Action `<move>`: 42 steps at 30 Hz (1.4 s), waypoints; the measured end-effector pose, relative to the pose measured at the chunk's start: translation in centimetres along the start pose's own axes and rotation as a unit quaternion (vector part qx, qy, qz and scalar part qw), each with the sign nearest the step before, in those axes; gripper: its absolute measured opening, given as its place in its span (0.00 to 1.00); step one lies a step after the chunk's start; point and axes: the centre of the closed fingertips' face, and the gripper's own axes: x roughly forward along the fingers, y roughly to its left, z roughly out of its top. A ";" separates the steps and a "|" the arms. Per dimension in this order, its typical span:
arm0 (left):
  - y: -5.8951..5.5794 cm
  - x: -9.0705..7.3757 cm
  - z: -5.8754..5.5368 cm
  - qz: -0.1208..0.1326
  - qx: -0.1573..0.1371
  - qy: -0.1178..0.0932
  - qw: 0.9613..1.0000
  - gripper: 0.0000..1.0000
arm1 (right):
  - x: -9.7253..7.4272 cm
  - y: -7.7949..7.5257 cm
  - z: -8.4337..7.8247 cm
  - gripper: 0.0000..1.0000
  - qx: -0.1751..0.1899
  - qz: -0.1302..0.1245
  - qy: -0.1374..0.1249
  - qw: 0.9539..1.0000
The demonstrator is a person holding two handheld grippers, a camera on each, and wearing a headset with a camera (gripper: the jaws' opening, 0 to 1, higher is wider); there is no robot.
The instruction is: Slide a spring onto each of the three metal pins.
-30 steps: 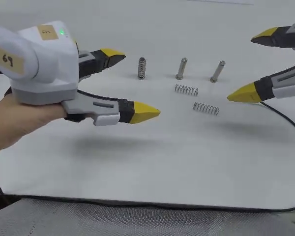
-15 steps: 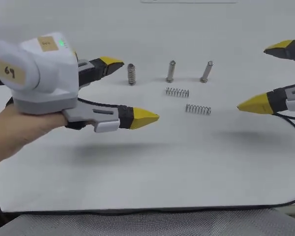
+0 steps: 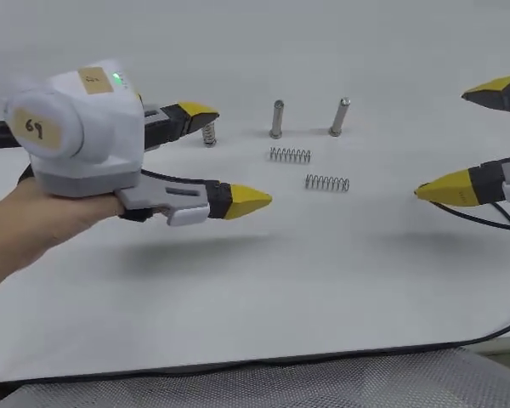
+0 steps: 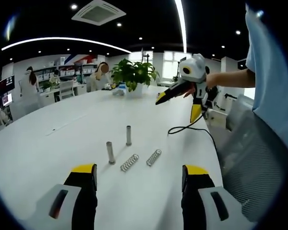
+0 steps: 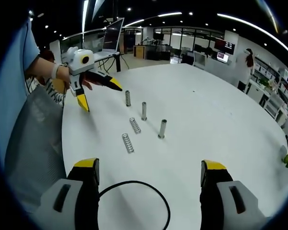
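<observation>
Three metal pins stand in a row on the white table (image 3: 280, 280). The left pin (image 3: 209, 133) wears a spring and is partly hidden behind my left gripper's upper jaw. The middle pin (image 3: 277, 119) and right pin (image 3: 341, 116) are bare. Two loose springs (image 3: 290, 155) (image 3: 326, 182) lie just in front of them. My left gripper (image 3: 225, 155) is open and holds nothing, left of the springs. My right gripper (image 3: 455, 140) is open and holds nothing, well to the right. The left gripper view has two pins (image 4: 110, 152) (image 4: 128, 135) and both springs (image 4: 129, 162) (image 4: 154, 157).
A black cable (image 3: 493, 225) trails from the right gripper over the table and loops near its jaws (image 5: 134, 191). The table's front edge (image 3: 238, 361) runs close to me. Far behind are a potted plant (image 4: 133, 74), desks and seated people.
The camera has swung, so the pins sit further left in the picture. Against the pins, my left gripper has come right, its upper jaw now over the sprung pin. My right gripper has drawn further right.
</observation>
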 end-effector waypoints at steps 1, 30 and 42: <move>0.0 0.3 -0.1 0.000 0.001 0.000 1.000 0.65 | 0.0 0.1 0.0 0.86 0.003 0.000 -0.001 1.000; 2.3 6.5 -2.9 0.020 0.004 0.005 1.000 0.29 | -1.3 0.3 -2.2 0.85 0.037 -0.009 0.015 0.999; 2.8 7.1 -3.8 0.026 0.007 0.014 1.000 0.19 | -1.6 0.0 -3.5 0.84 0.051 -0.009 0.022 0.998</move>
